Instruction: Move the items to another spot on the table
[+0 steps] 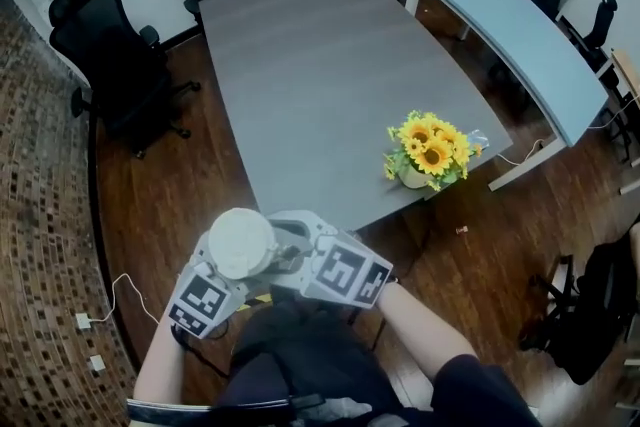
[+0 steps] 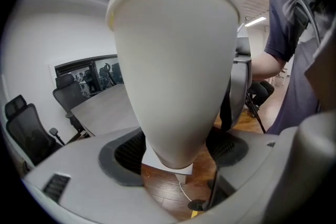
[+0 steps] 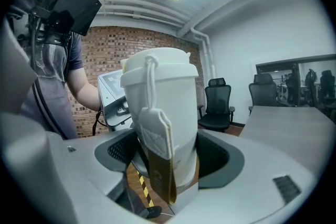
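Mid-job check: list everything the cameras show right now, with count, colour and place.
cup: one, white, lidded, held off the table between both grippers
tag: one, white and tan, hanging on a string down the cup's side
sunflowers: one bunch, yellow, in a pale pot near the grey table's right edge
grey table: one, centre
light blue table: one, to the right of the grey table
office chairs: several, black, around the tables
cable: one, white, on the brown floor at left
left gripper: one, grey, closed on the cup
right gripper: one, grey, closed on the cup
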The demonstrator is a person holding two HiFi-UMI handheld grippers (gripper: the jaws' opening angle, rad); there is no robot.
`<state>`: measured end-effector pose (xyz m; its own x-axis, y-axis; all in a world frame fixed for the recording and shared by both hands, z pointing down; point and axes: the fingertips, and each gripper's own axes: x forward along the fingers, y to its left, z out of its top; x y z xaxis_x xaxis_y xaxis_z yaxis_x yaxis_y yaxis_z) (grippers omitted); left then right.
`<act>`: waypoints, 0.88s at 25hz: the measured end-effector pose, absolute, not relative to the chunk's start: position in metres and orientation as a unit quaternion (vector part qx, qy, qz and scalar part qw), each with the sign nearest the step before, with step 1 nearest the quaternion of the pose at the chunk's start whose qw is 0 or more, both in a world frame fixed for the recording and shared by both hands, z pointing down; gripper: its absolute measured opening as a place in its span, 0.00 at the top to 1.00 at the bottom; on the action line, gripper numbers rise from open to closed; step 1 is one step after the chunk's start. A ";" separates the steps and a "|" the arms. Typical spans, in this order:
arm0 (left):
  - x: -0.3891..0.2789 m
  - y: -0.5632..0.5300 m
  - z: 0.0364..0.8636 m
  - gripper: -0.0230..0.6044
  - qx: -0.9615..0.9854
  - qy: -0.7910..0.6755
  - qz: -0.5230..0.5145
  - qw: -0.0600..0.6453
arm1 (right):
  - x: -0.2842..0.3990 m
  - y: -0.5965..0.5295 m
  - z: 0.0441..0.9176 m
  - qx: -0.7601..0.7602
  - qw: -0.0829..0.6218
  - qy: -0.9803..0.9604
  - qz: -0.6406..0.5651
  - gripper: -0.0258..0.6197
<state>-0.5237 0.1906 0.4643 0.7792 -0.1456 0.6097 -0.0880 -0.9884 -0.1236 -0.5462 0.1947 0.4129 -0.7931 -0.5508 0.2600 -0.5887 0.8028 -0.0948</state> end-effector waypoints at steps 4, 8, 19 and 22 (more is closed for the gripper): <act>-0.543 0.180 0.451 0.36 -0.944 0.084 -0.313 0.053 | -0.565 0.186 0.401 0.285 0.103 -0.950 0.077 0.42; -0.563 0.166 0.448 0.36 -0.946 0.098 -0.304 0.060 | -0.586 0.173 0.399 0.273 0.113 -0.953 0.068 0.42; -0.670 0.100 0.442 0.36 -0.957 0.100 -0.268 0.054 | -0.694 0.107 0.394 0.271 0.136 -0.951 0.065 0.41; -0.701 0.079 0.443 0.36 -0.959 0.109 -0.256 0.047 | -0.726 0.086 0.395 0.267 0.142 -0.951 0.064 0.42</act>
